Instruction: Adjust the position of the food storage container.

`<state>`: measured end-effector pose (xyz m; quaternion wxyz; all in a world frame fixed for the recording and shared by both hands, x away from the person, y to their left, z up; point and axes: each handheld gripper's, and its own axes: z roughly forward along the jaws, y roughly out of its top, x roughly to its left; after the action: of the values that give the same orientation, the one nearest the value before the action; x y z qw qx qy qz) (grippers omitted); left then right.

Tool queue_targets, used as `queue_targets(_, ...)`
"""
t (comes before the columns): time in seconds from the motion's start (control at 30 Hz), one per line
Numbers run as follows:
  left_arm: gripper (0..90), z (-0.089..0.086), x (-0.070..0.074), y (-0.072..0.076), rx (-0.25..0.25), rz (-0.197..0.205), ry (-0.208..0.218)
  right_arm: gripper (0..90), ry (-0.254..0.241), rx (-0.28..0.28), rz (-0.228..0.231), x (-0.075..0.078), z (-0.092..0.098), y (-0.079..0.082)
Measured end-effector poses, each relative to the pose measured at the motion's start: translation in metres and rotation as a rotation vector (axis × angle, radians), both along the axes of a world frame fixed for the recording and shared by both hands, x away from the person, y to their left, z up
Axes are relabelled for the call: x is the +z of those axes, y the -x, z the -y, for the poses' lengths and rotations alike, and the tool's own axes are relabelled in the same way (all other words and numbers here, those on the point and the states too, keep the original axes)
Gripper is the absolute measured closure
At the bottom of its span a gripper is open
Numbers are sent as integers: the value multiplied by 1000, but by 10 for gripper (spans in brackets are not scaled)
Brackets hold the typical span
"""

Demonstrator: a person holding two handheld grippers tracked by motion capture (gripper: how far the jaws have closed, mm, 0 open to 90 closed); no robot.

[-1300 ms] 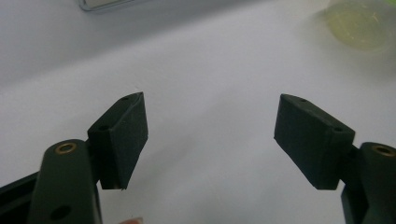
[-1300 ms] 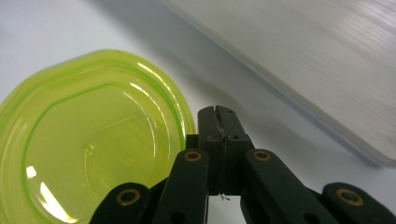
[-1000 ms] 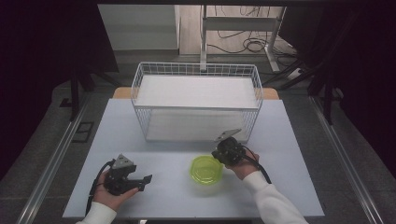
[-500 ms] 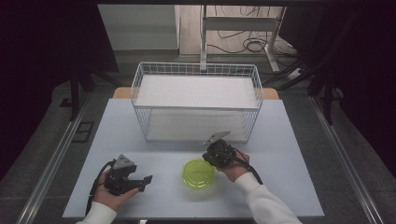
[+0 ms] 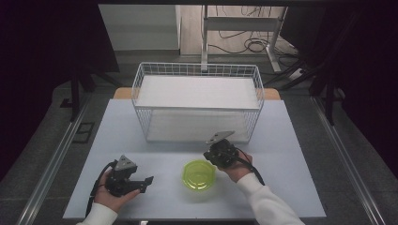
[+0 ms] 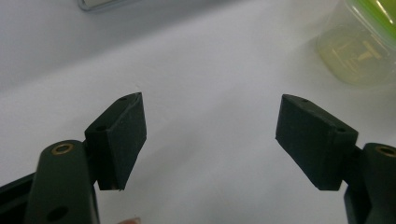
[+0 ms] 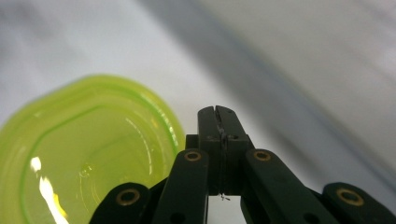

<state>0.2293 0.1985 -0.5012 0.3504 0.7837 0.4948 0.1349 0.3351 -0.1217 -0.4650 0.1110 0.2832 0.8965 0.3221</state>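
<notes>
While no lettering is readable anywhere, the green bowl [image 5: 199,175] sits on the table [image 5: 291,154] before the wire basket [image 5: 197,101]; right gripper [image 5: 217,158] clenched beside its rim, left gripper [image 5: 146,183] spread.

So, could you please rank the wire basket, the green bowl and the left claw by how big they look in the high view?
1. Wire basket, by far.
2. Green bowl and left claw: too alike to rank.
</notes>
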Motion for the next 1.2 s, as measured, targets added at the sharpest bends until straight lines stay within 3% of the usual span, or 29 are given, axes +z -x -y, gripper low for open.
queue_targets(0.2, 245, 3, 7, 3, -15, 16, 18, 878, -87, -74, 17, 12, 32, 16)
queue_targets(0.47, 243, 6, 9, 0, -36, 19, 40, 503, -163, -195, 24, 11, 74, 33)
queue_targets(0.6, 242, 6, 10, -1, -35, 19, 51, 390, -202, -236, 6, 8, 88, 39)
queue_targets(0.77, 242, 5, 10, -1, -31, 18, 59, 339, -225, -240, -6, 4, 97, 46)
queue_targets(0.83, 240, 6, 12, 0, -30, 26, 40, 325, -232, -241, -10, 4, 98, 49)
queue_targets(1.2, 240, 6, 13, 4, -38, 15, 78, 266, -250, -243, -24, 2, 97, 56)
